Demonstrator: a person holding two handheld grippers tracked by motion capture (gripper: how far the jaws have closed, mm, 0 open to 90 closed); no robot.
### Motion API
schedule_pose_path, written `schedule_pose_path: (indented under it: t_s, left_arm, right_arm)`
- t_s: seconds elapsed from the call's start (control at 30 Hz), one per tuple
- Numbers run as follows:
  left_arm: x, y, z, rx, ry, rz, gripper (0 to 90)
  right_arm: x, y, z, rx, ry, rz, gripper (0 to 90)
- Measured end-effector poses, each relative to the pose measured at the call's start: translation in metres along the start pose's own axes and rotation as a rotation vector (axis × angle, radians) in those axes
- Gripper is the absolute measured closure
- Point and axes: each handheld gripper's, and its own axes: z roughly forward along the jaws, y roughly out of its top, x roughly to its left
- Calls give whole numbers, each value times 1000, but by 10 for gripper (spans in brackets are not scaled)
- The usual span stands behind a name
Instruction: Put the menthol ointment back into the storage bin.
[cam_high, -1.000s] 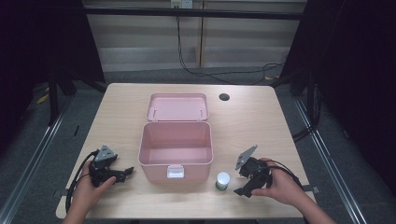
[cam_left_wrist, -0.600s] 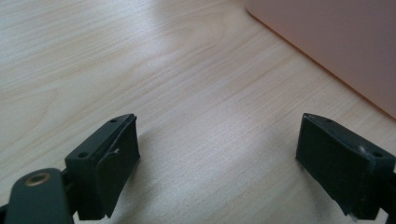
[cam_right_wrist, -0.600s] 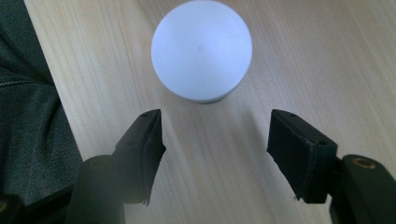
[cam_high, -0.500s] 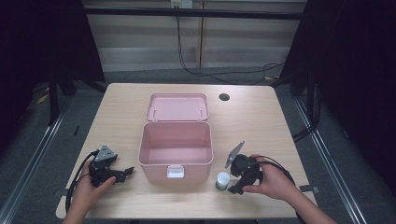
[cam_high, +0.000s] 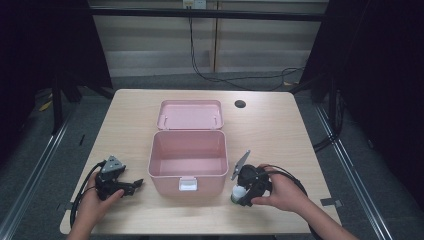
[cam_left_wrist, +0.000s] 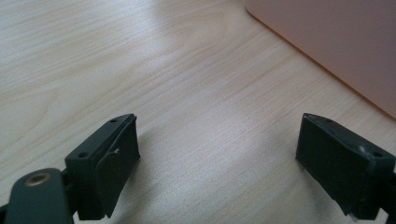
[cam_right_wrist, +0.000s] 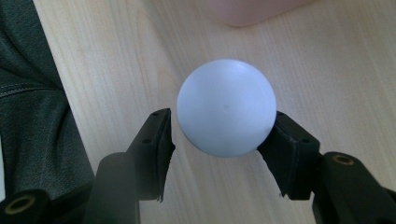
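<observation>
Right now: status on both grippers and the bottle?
Right gripper closing on white-capped bottle, pads at its sides. Left gripper open, idle. Pink box open beside it; nothing blocking.

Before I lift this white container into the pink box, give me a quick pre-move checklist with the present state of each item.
1. White container sits between the right hand-held gripper jaws, which have just been closing: ok.
2. Both pads firmly pressing on it: cannot tell; a thin gap seems to show at the left pad.
3. Pink box lid open: ok.
4. Box inside free of other things: ok.
5. Left hand-held gripper open, holding nothing, beside the box: ok.
6. Container standing on the table, not yet lifted: ok.
</observation>
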Motion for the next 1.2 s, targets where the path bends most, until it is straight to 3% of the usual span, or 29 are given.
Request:
schedule_pose_path:
  t_s: [0.8,0.93,1.0,1.2]
  left_arm:
    - [0,0,0,0,0,0,126]
    - [0,0,0,0,0,0,126]
    - [0,0,0,0,0,0,126]
    - [0,0,0,0,0,0,126]
  right_arm:
    - [3,15,2,76,-19,4,509]
    - [3,16,3,76,-18,-10,508]
    - [3,17,3,77,-7,12,506]
    - [1,17,3,68,-2,16,492]
